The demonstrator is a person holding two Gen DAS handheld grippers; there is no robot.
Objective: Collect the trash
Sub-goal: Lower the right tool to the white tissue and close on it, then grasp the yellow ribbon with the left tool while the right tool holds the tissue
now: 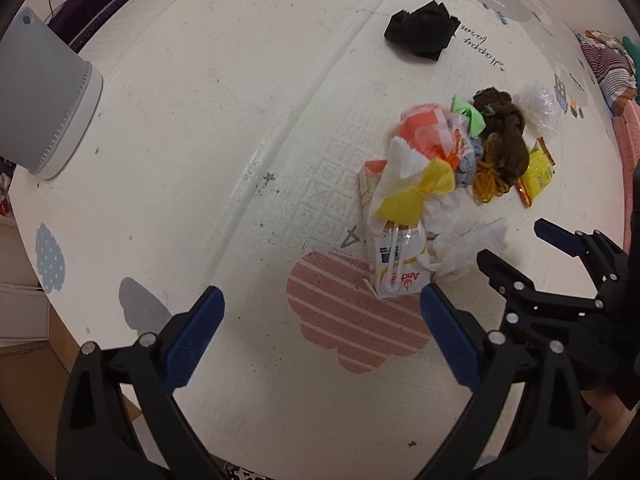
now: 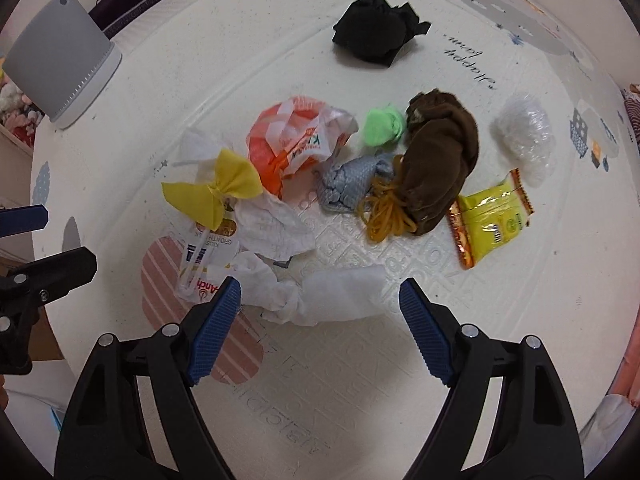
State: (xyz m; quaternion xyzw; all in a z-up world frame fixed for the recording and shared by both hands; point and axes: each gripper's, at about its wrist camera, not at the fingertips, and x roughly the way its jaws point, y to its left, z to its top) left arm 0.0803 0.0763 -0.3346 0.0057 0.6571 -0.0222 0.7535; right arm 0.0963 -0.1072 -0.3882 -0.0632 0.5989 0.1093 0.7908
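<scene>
A pile of trash lies on the white play mat [image 2: 360,380]: crumpled white tissue [image 2: 336,296], a milk carton [image 2: 208,264], a yellow bow [image 2: 212,192], an orange-white plastic bag [image 2: 292,140], a yellow snack wrapper [image 2: 492,220], a clear plastic wad [image 2: 524,132], a green scrap [image 2: 380,124]. My right gripper [image 2: 320,312] is open, its fingers either side of the tissue, just above it. My left gripper [image 1: 320,320] is open and empty over the mat, left of the carton [image 1: 396,260]. The right gripper also shows in the left wrist view [image 1: 516,244].
A grey trash bin [image 2: 64,68] stands at the far left, also in the left wrist view [image 1: 40,96]. Black cloth [image 2: 376,32], brown cloth [image 2: 440,160], grey knit [image 2: 348,184] and yellow cord [image 2: 384,212] lie among the trash. Furniture edges line the mat's left side.
</scene>
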